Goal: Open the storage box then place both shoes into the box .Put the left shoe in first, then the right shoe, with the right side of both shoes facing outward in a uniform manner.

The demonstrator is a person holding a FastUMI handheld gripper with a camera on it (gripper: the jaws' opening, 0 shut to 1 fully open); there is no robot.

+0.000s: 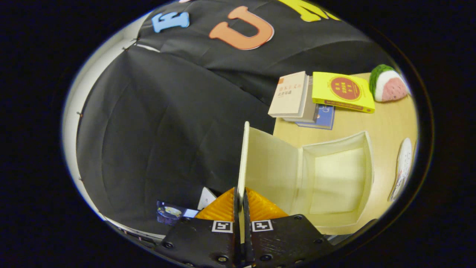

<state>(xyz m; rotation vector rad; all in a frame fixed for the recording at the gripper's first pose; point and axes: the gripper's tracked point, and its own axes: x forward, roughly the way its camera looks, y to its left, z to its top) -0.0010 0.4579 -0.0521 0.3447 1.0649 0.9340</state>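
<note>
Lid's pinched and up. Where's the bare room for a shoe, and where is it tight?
The gripper is shut on the lid. The storage box is empty inside. Bare table lies between box and yellow book. It is crowded by the stacked books, watermelon toy and shoe.

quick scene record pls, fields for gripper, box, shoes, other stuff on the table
gripper: gripper shut on the box lid's edge
lid: lid swung up, pinched between the orange fingers
box: cream storage box open, nothing inside
shoes: one white shoe on the table beyond the box
table: wooden table
other: stacked books, yellow book, watermelon toy
</note>
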